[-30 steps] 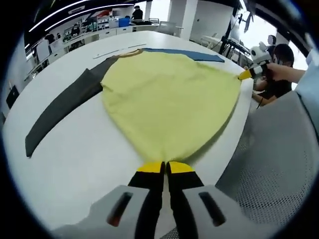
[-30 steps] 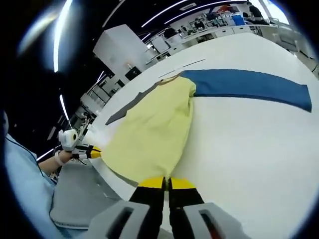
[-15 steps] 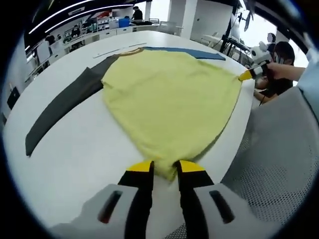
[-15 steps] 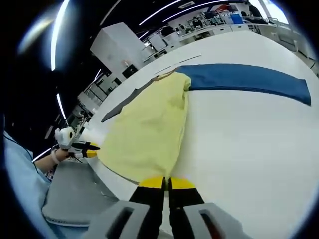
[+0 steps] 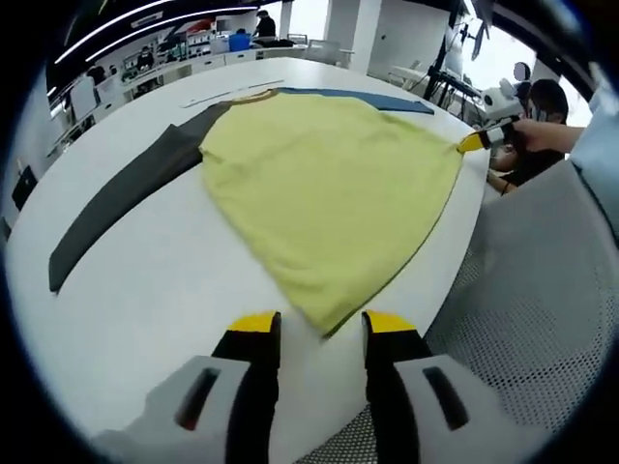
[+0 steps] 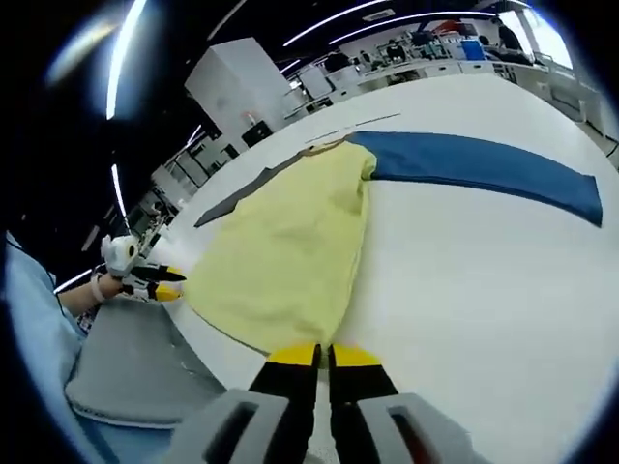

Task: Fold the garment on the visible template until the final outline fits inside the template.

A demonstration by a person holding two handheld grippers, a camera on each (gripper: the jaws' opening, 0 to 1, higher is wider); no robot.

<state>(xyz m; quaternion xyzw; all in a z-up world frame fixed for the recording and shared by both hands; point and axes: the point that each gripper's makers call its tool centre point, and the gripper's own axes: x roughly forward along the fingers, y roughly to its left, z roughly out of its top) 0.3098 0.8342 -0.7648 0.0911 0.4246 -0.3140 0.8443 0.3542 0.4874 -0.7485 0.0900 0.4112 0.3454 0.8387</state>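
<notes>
Here: left gripper (image 5: 317,327) jaws apart, straddling hem corner of yellow garment (image 5: 324,188). Right gripper (image 6: 323,355) jaws pinched on opposite hem corner. Garment spread flat on white table (image 5: 145,280); dark sleeve (image 5: 121,198), blue sleeve (image 6: 484,166) outstretched.

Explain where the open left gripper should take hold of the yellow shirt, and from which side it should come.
Grip the hem corner of the yellow shirt, which comes to a point just ahead of the open left gripper. Come in from the near table edge, low and flat: the cloth lies flat there and the corner points between the jaws.
</notes>
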